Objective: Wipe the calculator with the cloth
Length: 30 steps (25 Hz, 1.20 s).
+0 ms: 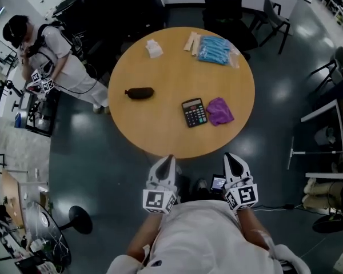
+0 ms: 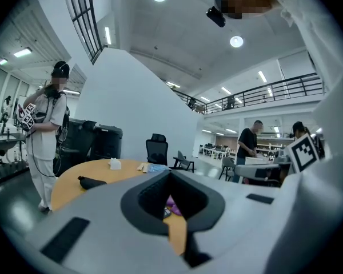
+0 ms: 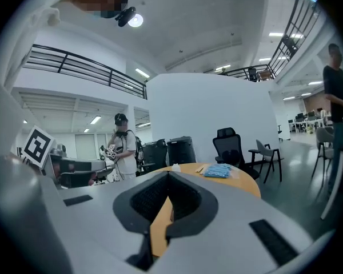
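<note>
Purple cloth (image 1: 219, 111) lies just beside the calculator (image 1: 194, 112) on the round table (image 1: 160, 130), untouched. Left gripper (image 1: 163, 172) and right gripper (image 1: 235, 169), jaws closed and empty, hover short of it; wiping has not begun.

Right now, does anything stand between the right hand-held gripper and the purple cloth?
Nothing visible: only bare tabletop lies between the right hand-held gripper and the purple cloth; the calculator sits beside the cloth, off that path.

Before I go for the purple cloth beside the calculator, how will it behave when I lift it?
The purple cloth lies crumpled in soft folds, so it will probably go limp and drape from one pinch. It looks thin, so it is likely very light. It sits close beside the calculator, so dragging it might nudge that.
</note>
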Tool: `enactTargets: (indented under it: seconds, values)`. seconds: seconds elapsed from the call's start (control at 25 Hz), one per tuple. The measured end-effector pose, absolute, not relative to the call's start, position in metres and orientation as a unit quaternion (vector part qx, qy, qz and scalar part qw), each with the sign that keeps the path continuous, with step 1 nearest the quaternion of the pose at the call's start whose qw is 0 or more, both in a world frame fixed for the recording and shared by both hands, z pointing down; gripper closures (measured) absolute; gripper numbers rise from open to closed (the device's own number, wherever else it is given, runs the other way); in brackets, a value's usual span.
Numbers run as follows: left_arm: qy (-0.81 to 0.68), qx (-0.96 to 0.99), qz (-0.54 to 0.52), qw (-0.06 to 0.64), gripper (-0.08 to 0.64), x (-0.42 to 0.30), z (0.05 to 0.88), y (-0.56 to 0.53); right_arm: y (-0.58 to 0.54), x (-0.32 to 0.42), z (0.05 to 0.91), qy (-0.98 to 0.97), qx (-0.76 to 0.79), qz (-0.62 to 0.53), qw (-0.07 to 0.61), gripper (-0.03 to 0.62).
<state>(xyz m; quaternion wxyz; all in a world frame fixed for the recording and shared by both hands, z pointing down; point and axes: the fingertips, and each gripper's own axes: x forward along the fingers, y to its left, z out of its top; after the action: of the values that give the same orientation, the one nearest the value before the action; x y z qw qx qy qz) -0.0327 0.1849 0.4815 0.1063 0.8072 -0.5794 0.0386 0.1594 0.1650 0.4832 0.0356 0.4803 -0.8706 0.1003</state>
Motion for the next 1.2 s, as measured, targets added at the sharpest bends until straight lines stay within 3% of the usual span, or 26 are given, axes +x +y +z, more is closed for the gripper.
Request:
enactTargets:
  seconds: [0.6,0.88,1.2]
  values:
    - [-0.501,0.855,0.040,0.132,0.554,-0.066,0.501,0.050,0.044,0.133,0.463,-0.828,0.553,0.091,0.009,0.577]
    - [-0.461,0.871,0.076,0.150,0.554,-0.059,0.548,-0.004,0.012,0.126,0.465,-0.839,0.535,0.097,0.017,0.577]
    - [-0.419,0.853,0.164,0.265,0.549,-0.051,0.666,-0.067,-0.012,0.129,0.489,-0.854,0.505,0.119,0.037,0.577]
